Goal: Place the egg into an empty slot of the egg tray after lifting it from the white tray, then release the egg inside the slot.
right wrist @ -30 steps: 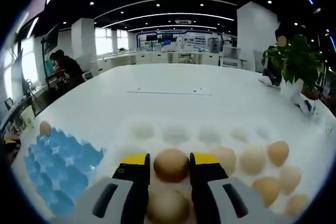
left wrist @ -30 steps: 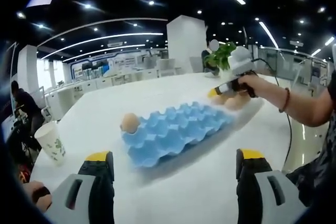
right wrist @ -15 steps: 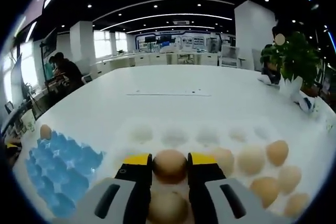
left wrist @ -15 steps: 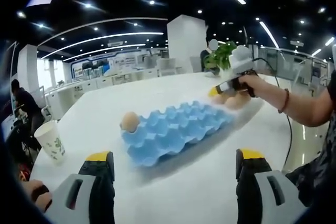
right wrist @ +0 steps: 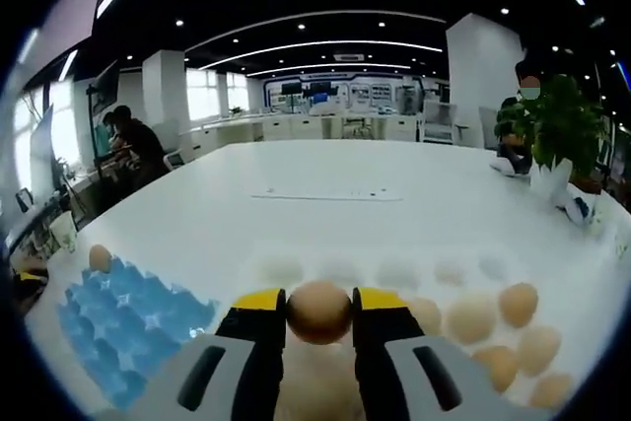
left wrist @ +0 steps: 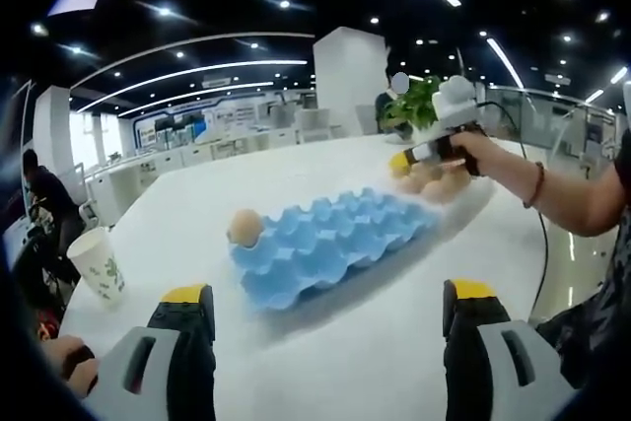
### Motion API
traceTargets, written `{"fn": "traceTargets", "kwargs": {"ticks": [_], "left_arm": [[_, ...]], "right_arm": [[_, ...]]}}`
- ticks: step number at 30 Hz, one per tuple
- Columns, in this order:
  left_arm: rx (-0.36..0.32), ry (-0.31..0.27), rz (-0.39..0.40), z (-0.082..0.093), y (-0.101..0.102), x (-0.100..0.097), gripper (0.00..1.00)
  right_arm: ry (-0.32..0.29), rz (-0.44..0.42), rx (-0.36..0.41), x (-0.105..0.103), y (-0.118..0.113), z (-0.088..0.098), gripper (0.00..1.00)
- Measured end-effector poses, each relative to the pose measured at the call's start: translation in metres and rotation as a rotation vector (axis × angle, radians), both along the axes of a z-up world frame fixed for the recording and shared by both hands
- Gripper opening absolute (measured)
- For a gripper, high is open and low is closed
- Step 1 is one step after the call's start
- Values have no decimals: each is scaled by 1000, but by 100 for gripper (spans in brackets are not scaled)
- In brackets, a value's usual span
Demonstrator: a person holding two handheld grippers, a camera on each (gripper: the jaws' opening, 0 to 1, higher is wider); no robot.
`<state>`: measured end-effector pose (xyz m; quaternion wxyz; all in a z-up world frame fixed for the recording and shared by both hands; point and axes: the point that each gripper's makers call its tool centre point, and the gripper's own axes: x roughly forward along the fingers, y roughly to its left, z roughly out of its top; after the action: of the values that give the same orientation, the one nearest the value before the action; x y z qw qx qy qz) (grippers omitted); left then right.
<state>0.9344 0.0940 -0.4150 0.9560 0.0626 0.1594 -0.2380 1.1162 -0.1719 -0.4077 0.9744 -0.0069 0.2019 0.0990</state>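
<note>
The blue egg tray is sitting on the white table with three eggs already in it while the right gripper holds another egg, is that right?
Not quite. The blue egg tray holds one egg, at its corner, not three; the left gripper view shows that. The rest stands: the tray sits on the white table, and the right gripper is shut on another egg, as the right gripper view shows.

In the right gripper view, my right hand-held gripper (right wrist: pixel 319 301) hid both sides of the egg (right wrist: pixel 319 312) and part of the white tray (right wrist: pixel 394 268) under it. The blue egg tray (right wrist: pixel 118 327) was cut by the picture edge. In the left gripper view, the far eggs (left wrist: pixel 434 180) were too blurred to count.
</note>
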Motion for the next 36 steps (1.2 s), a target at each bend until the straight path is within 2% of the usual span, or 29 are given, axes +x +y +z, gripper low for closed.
{"fn": "traceTargets", "kwargs": {"ticks": [10, 19, 32, 34, 36], "left_arm": [[4, 2, -2, 0, 0, -2, 98], [8, -9, -4, 3, -2, -3, 98], [17, -11, -10, 4, -6, -4, 99], [16, -13, -9, 4, -6, -4, 98], [14, -18, -5, 5, -6, -4, 98]], "right_arm": [[-21, 58, 18, -5, 22, 14, 27], [-17, 146, 48, -11, 55, 19, 27], [-25, 312, 77, -26, 126, 25, 27], [-33, 338, 105, -29, 137, 27, 27], [-29, 367, 90, -31, 147, 27, 27]]}}
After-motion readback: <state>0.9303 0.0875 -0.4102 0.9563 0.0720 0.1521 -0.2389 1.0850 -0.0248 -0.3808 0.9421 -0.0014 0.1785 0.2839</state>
